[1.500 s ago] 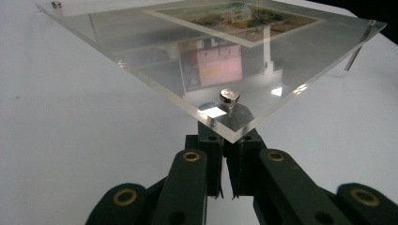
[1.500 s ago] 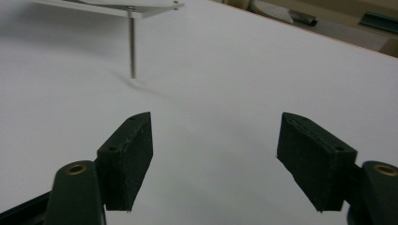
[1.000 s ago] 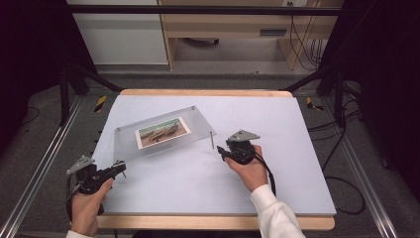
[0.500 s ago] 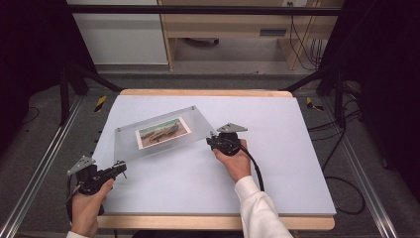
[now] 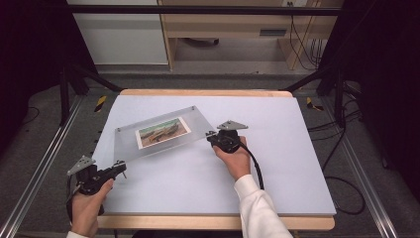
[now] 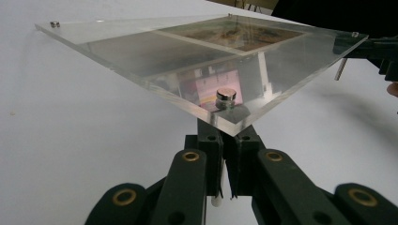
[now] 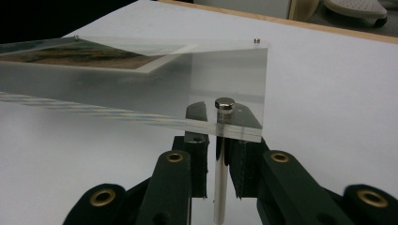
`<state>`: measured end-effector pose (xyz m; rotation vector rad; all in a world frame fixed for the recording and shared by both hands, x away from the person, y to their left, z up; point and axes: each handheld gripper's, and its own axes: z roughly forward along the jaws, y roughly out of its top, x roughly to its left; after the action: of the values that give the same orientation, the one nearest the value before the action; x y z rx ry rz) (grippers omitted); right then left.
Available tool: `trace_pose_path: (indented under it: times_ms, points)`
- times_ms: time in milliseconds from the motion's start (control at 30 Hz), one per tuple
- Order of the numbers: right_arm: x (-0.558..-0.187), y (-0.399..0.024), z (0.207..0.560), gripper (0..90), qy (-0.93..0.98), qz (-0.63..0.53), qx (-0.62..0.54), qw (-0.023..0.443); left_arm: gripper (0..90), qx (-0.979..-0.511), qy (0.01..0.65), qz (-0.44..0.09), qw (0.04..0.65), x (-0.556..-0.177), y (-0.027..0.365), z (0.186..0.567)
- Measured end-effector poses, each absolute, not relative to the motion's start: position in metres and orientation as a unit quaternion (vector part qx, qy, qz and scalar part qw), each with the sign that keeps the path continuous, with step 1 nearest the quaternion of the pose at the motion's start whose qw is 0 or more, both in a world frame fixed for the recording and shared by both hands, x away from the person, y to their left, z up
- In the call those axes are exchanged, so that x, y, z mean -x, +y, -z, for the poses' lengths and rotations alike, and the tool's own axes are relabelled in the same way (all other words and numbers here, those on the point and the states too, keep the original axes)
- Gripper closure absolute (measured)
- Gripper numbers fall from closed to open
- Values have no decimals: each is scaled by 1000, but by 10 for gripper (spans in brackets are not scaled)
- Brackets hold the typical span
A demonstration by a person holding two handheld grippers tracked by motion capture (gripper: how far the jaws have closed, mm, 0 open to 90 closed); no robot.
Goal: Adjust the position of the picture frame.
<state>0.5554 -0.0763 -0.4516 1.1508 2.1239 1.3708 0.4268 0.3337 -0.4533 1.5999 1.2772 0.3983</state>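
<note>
Where tools (image 5: 212,135) (image 5: 120,166) grip: acrylic frame (image 5: 163,133) legs.

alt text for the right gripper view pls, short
Close-up along the right tool: its two black jaws stand either side of a metal standoff pin under one corner of a clear acrylic photo frame. The frame holds a landscape print above a white table.

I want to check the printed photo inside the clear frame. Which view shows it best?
The high view: the photo faces the camera, whole inside the acrylic frame. Both gripper views catch it edge-on, as a foreshortened strip.
</note>
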Motion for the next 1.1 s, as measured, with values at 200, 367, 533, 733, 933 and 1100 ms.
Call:
trace_pose_path:
  times_ms: [200,367,533,733,933,1100]
  points:
    - [-559,-77,451,844,753,-487,-406,179,843,-665,527,-167,502,-427,334,453]
    - [-559,-78,451,848,754,-488,-403,176,842,-666,527,-167,501,-427,333,454]
    - [-560,-78,452,848,754,-486,-407,172,833,-664,526,-171,504,-429,332,455]
    - [-560,-78,452,848,757,-484,-406,169,756,-669,519,-185,499,-433,326,457]
    - [-559,-77,452,848,756,-482,-408,168,775,-669,514,-196,500,-436,324,457]
    - [-559,-76,452,847,755,-485,-409,166,833,-657,527,-195,502,-436,328,457]
